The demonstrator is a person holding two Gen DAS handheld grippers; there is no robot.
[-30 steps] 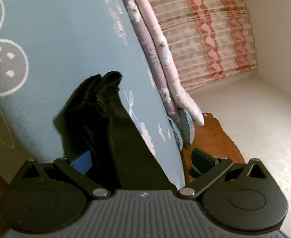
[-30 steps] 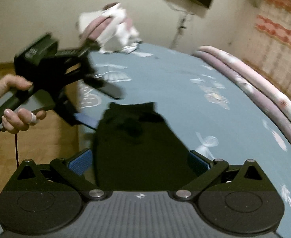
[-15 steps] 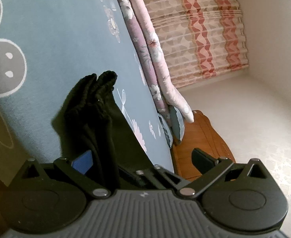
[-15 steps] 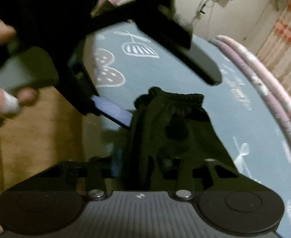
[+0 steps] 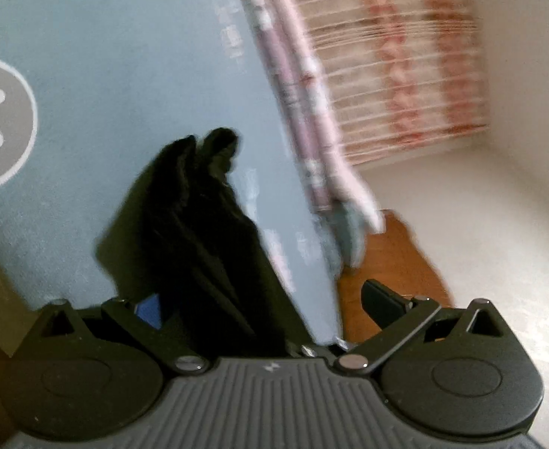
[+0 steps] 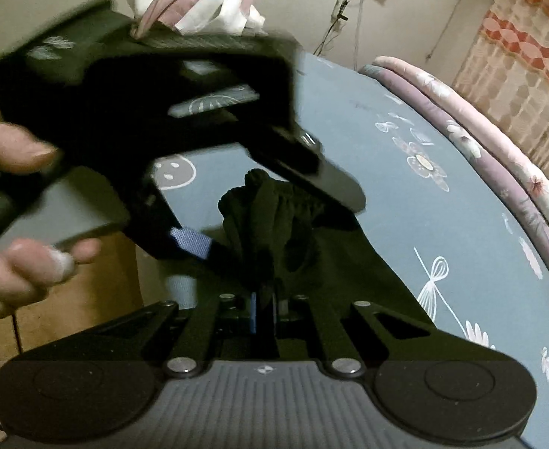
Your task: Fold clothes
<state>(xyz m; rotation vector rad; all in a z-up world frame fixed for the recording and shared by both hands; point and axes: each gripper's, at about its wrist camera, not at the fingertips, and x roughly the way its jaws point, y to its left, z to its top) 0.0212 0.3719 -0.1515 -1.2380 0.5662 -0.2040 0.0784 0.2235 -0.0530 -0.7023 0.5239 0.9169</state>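
Note:
A black garment (image 5: pixel 199 232) hangs bunched over the blue patterned bedsheet (image 5: pixel 87 75). In the left wrist view my left gripper (image 5: pixel 263 307) is open, its jaws wide apart with the cloth lying between them. In the right wrist view my right gripper (image 6: pixel 263 310) is shut on the black garment (image 6: pixel 274 224), pinching its lower part. The left gripper (image 6: pixel 274 205) shows there from the side, open, its fingers straddling the bunched top of the cloth, held by a hand (image 6: pixel 20 254).
A pink and purple rolled quilt (image 6: pixel 499 157) runs along the far side of the bed. A heap of white and pink clothes (image 6: pixel 199 3) lies at the bed's far end. A wooden stool (image 5: pixel 390 262) and patterned curtain (image 5: pixel 405 67) stand beyond the bed edge.
My right gripper has closed on the black garment. My left gripper has moved in close over the cloth and stays open. The left wrist view has shifted slightly.

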